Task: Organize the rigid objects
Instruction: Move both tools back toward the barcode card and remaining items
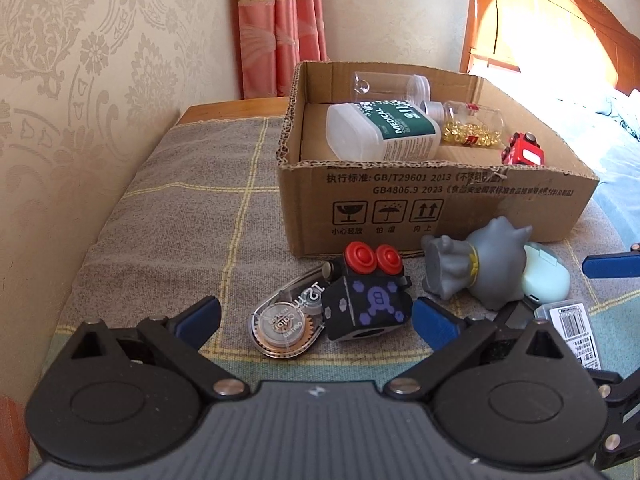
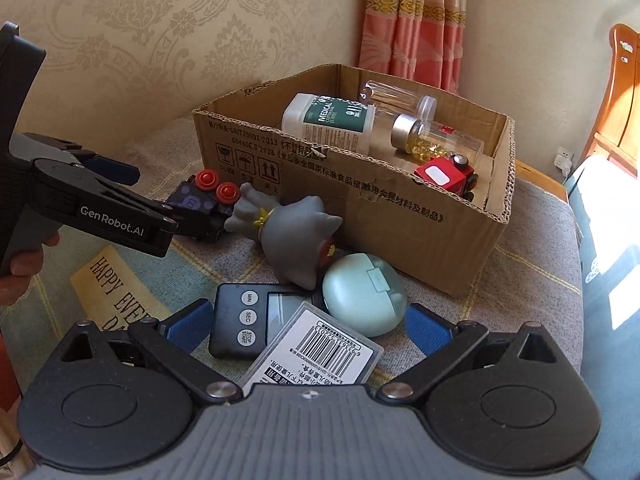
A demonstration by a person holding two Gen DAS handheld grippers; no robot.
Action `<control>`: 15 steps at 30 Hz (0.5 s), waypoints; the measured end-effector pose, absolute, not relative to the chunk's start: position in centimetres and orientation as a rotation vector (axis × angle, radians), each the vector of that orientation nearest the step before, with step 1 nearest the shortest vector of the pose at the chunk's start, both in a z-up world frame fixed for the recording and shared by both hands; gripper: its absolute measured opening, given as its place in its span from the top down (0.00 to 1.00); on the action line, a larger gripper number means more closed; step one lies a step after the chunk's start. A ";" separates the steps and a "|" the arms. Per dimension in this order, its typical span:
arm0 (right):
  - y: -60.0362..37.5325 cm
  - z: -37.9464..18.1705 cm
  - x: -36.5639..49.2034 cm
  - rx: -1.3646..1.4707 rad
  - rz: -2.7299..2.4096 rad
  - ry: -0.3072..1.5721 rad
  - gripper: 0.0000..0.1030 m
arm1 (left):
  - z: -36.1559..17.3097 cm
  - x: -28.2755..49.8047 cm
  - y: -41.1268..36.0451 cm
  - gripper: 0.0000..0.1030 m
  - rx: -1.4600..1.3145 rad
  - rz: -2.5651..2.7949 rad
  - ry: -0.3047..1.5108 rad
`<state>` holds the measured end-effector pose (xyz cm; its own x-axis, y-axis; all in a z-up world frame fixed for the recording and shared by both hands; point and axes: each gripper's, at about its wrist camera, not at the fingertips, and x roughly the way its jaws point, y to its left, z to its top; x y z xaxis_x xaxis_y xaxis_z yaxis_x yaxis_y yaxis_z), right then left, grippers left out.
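Left gripper (image 1: 316, 316) wide open around black toy block (image 1: 366, 306) and tape roller (image 1: 286, 322) on the checked cloth (image 1: 168, 216), right gripper (image 2: 306, 320) wide open over timer (image 2: 240, 320) — holding nothing, grey figure (image 2: 288, 226) behind, cardboard box (image 2: 400, 216) of bottles at the cloth's far edge.

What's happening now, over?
Both hand-held grippers open. Left straddling black cube toy, no grip yet. Cardboard box close behind. Grey figurine alongside.

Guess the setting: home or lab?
Most likely a home bedroom. A wooden headboard with bedding beside it, damask wallpaper and pink curtains all show; the cardboard box sits on a cloth-covered surface by the wall.
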<state>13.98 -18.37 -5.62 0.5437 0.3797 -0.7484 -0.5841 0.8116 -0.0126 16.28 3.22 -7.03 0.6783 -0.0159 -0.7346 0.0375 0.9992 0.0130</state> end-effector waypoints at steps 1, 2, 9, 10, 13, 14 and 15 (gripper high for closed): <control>-18.1 -5.8 14.3 -0.284 0.602 0.827 0.00 | -7.0 16.2 3.3 0.01 0.026 -0.028 0.825; -18.0 -5.9 14.6 -0.287 0.615 0.842 0.00 | -7.0 16.1 3.4 0.01 0.024 -0.025 0.825; -17.9 -6.6 13.9 -0.295 0.671 0.943 0.00 | -6.8 15.7 3.7 0.01 0.019 -0.038 0.823; -18.0 -6.7 13.6 -0.288 0.682 0.962 0.00 | -6.8 15.6 3.7 0.01 0.017 -0.039 0.822; -18.1 -7.0 12.4 -0.271 0.711 1.020 0.00 | -6.7 15.3 3.8 0.01 0.008 -0.050 0.815; -18.2 -6.9 11.8 -0.271 0.718 1.021 0.00 | -6.7 15.2 3.8 0.01 0.007 -0.053 0.813; -18.1 -6.9 11.2 -0.272 0.721 1.027 0.00 | -6.7 15.1 3.8 0.01 0.006 -0.058 0.813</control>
